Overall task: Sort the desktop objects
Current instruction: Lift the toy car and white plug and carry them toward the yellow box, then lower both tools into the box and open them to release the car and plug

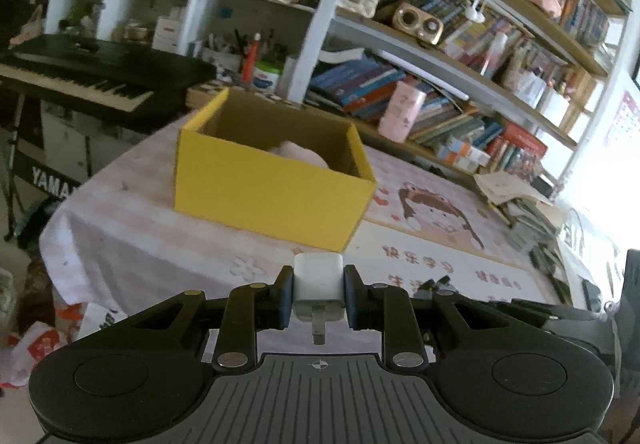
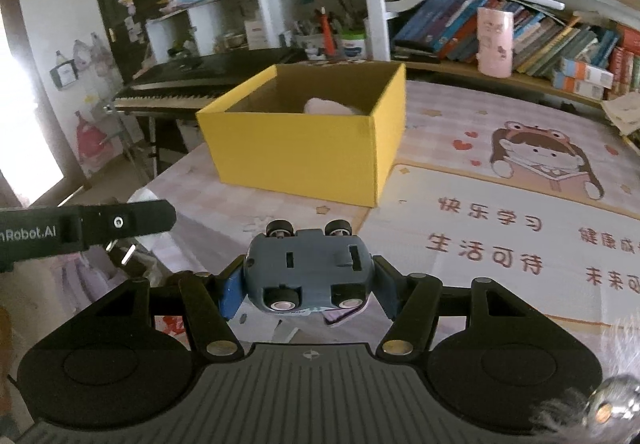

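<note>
The work surface is a table covered by a pale pink checked cloth (image 2: 460, 112) printed with a cartoon child and red Chinese characters. Behind it stand white shelves crammed with books (image 1: 360, 84), and a black electric keyboard (image 1: 92, 72) sits at the left of both views.

A yellow cardboard box (image 1: 264, 192) stands open on the cloth, in the centre of the left wrist view and slightly left of centre in the right wrist view. A pale pink object (image 2: 332, 106) lies inside it against the far wall; its identity cannot be determined. A pink cylindrical container (image 2: 495, 42) stands upright on the lower shelf beyond the box, at upper right.

Left gripper (image 1: 319, 294): the jaws are closed down to a narrow gap and clamp a white plug adapter (image 1: 319, 280) by its two side faces. The adapter's metal prong points back toward the camera. The assembly sits at lower centre of the frame, short of the box. In the right wrist view the same gripper enters from the left edge as a black bar with the prongs visible beneath it.

Right gripper (image 2: 310, 276): the jaws stand partly open and grip a grey-blue toy car (image 2: 308, 268) across its body. The car is upside down, underside and all four wheels facing the camera. It hangs at lower centre of the frame, near the box but outside it.
</note>
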